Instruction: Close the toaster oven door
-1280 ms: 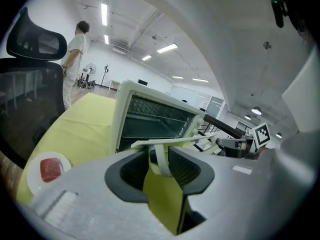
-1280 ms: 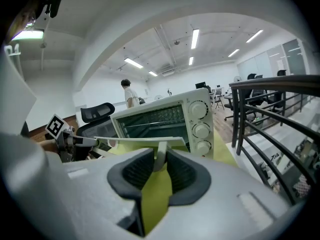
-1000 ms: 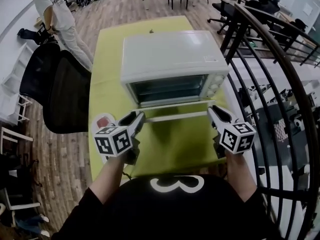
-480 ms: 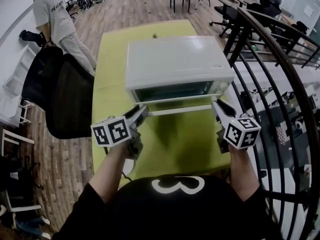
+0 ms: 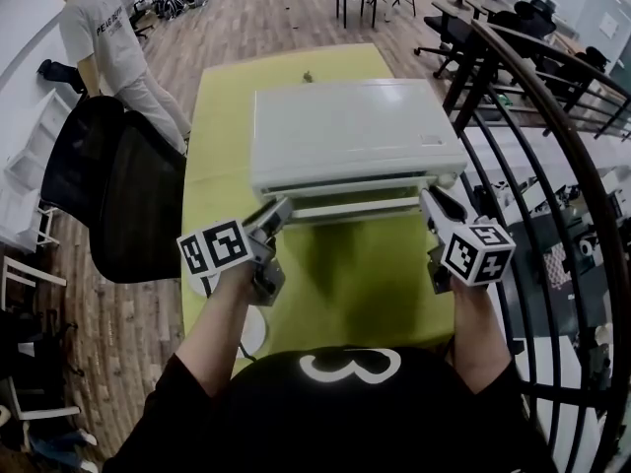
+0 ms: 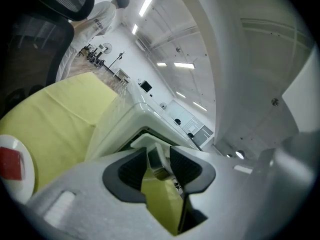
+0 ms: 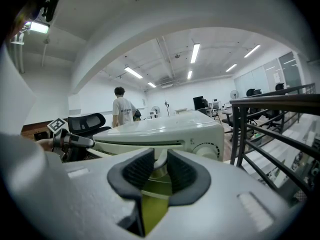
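A white toaster oven (image 5: 355, 131) stands on the yellow-green table (image 5: 345, 284). Its door (image 5: 345, 187) is tipped up almost against the front, leaving only a narrow gap. My left gripper (image 5: 284, 208) is at the left end of the door handle (image 5: 355, 210). Its jaws are opening, and the handle end (image 6: 156, 151) sits loosely between the pads. My right gripper (image 5: 426, 197) is shut on the handle's right end (image 7: 159, 159), just below the control knobs (image 7: 204, 149).
A black office chair (image 5: 118, 180) stands against the table's left side, and a person (image 5: 104, 28) is beyond it. A black metal railing (image 5: 552, 116) runs close along the right. A white plate with a red item (image 6: 12, 164) lies on the table near my left gripper.
The door has swung up from lying flat to nearly closed. Both grippers moved up and toward the oven with the handle. The left jaws have widened.
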Available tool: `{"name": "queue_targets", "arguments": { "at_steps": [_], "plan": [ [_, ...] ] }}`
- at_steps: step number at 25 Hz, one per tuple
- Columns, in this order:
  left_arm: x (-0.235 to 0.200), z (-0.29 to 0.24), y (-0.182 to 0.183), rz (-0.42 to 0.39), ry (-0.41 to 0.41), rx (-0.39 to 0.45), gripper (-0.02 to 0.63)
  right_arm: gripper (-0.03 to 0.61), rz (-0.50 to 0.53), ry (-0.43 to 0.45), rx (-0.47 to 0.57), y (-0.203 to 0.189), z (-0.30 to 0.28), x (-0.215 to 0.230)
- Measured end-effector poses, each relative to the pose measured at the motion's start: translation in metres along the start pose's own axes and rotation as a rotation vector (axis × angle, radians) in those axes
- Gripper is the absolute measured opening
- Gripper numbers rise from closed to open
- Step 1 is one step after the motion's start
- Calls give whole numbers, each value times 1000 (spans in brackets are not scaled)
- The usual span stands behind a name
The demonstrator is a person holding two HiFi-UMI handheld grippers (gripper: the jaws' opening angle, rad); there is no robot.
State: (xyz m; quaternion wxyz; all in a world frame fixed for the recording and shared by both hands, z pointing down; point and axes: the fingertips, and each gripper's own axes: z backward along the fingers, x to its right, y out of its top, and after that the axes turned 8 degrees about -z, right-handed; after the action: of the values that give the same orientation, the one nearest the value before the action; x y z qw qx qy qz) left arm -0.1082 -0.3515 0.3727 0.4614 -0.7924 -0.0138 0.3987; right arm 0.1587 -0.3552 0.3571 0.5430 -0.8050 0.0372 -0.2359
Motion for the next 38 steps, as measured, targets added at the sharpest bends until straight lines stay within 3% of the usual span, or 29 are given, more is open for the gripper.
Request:
{"name": "queue_targets", "arguments": {
  "at_steps": [9,17,24,28,32,35,38],
  "plan": [
    [-6,-6,14,48,-21,15,144,78,-8,0,38,12,-12,-2],
    [0,-6,11,16,-47,4,150,78,14,20,43,13,-10,0],
    [12,11,17,-174,-22,30,199,80,8,33,93,33,11,3],
    [36,34,23,-429,42,69,199,72,-1,96,102,35,36,-17],
    [71,49,12,-599,49,62,195,67,6,159,79,21,58,-44],
    [100,52,-7,-645,-1,36,173,4,-4,217,72,9,73,-65],
    [121,51,-32,-616,-58,18,104,3,10,279,61,-7,88,-85]
  ]
}}
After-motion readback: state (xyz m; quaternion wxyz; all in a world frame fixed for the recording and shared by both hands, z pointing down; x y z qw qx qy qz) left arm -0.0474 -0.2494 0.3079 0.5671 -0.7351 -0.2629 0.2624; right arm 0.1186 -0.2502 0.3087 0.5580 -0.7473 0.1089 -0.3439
